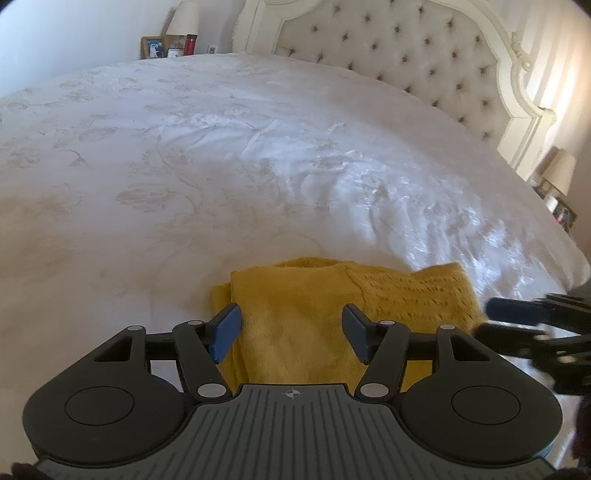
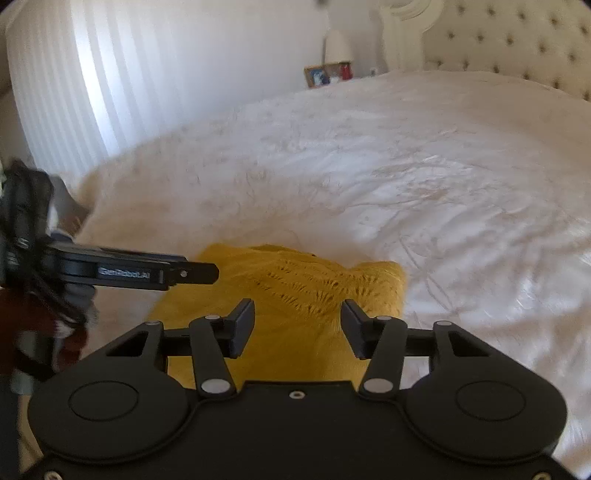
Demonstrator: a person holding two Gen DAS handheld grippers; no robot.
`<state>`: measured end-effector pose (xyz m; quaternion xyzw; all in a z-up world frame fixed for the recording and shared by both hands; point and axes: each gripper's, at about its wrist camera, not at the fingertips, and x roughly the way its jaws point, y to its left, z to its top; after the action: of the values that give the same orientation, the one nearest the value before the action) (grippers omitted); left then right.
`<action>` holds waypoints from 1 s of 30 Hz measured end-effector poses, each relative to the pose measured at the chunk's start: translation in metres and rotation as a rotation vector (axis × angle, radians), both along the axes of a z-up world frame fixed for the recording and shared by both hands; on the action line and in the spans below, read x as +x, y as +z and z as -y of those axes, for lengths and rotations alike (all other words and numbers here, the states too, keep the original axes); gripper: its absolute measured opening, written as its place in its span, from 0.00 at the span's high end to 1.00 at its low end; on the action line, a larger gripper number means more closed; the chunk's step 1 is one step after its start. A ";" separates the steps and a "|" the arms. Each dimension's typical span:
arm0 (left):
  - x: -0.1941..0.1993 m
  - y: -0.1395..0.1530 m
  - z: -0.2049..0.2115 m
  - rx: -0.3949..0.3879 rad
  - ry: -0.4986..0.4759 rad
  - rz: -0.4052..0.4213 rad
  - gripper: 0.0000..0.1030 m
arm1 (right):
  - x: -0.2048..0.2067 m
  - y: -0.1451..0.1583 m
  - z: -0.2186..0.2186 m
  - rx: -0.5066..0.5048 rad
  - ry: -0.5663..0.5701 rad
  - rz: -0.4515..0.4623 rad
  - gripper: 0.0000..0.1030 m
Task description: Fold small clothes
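Observation:
A folded mustard-yellow knit garment (image 1: 325,306) lies on the white bedspread (image 1: 221,166) near its front edge. My left gripper (image 1: 291,328) hangs just above the garment's near part, open, its blue pads apart with only the cloth below showing between them. The right gripper (image 1: 517,325) shows blurred at that view's right edge, beside the garment's right side. In the right wrist view the same garment (image 2: 295,295) lies under my right gripper (image 2: 297,328), which is open with nothing pinched. The left gripper (image 2: 207,273) reaches in from the left over the garment's left edge.
A tufted headboard (image 1: 406,48) stands at the far end of the bed. A bedside table at the far left carries a lamp (image 1: 183,20), a framed photo (image 1: 152,47) and a red bottle (image 1: 190,44). Another lamp (image 1: 559,173) stands at the right. White curtains (image 2: 110,85) hang left of the bed.

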<state>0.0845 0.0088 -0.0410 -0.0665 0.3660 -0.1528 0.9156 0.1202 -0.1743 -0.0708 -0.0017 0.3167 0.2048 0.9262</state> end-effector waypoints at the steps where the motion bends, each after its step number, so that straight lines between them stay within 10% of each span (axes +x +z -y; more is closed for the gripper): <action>1: 0.003 -0.004 0.001 0.008 0.008 0.002 0.43 | 0.005 -0.007 -0.002 -0.021 -0.006 -0.013 0.51; 17: 0.009 -0.022 -0.004 0.104 0.061 -0.045 0.15 | 0.044 -0.032 0.005 -0.013 -0.129 -0.091 0.50; 30: -0.058 -0.001 -0.002 0.183 0.084 0.019 0.14 | 0.014 -0.017 -0.003 -0.076 -0.164 -0.087 0.11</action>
<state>0.0267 0.0109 -0.0421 0.0036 0.3666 -0.0807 0.9269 0.1347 -0.1712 -0.0878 -0.0023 0.3632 0.1162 0.9244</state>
